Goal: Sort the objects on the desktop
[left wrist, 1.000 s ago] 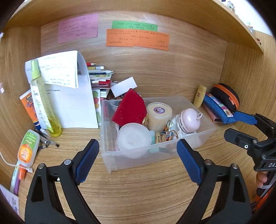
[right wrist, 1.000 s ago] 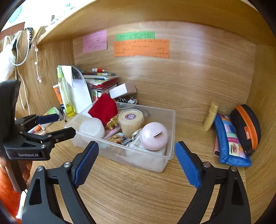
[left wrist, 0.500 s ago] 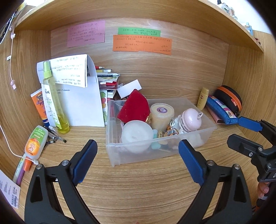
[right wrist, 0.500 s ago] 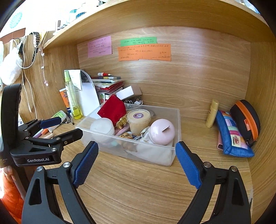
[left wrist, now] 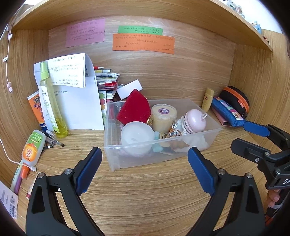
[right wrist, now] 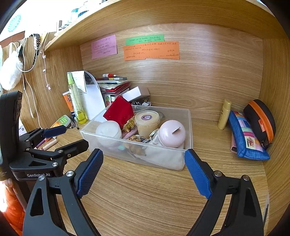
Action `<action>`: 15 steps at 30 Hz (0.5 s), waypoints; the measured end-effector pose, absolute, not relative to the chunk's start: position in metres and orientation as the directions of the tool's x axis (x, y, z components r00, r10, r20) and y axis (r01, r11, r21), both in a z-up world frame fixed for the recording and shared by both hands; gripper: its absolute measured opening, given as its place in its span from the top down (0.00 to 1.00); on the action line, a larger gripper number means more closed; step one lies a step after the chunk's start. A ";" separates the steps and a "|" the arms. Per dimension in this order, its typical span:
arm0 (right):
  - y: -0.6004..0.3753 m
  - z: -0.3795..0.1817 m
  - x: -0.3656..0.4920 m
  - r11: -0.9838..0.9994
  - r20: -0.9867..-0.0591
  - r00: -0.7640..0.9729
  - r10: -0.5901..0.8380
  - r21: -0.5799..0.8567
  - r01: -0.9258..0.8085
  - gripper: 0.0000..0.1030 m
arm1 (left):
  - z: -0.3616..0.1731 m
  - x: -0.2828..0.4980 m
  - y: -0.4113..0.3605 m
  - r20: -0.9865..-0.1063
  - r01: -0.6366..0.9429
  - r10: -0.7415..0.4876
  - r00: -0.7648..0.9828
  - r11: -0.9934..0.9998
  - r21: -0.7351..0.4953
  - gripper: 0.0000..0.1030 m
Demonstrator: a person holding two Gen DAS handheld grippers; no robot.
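At centre frame in both views sits the clear plastic bin (left wrist: 163, 154), already holding a red pouch (left wrist: 135, 109), jars and small items. Loose things remain outside — a yellow spray bottle (left wrist: 49, 101) and an orange-label tube (left wrist: 32, 147) at left, pouches (right wrist: 248, 138) at right — so sorting looks partly done. The left gripper (left wrist: 145, 170) and right gripper (right wrist: 143, 172) hang before the bin, jaws apart, empty.

Wood-grain desk surface (left wrist: 145, 196); matching back panel (right wrist: 208, 76) and side walls; overhead shelf (left wrist: 163, 9); bright daylight upper corners.
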State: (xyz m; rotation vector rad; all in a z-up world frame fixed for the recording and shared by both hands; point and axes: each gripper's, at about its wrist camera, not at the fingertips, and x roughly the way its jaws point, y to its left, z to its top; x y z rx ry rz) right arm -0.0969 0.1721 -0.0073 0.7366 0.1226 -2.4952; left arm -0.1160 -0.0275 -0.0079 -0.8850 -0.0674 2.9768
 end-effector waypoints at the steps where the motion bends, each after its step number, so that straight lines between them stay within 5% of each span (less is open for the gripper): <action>1: 0.172 -0.007 -0.097 -0.854 -0.527 -0.710 -0.467 0.061 0.516 0.13 | -0.008 -0.116 -0.027 -0.545 -0.022 0.045 -0.837 -0.999 -0.049 0.06; 15: 0.174 -0.008 -0.103 -0.855 -0.533 -0.703 -0.471 0.078 0.513 0.13 | -0.009 -0.119 -0.026 -0.539 -0.015 0.040 -0.842 -0.999 -0.051 0.01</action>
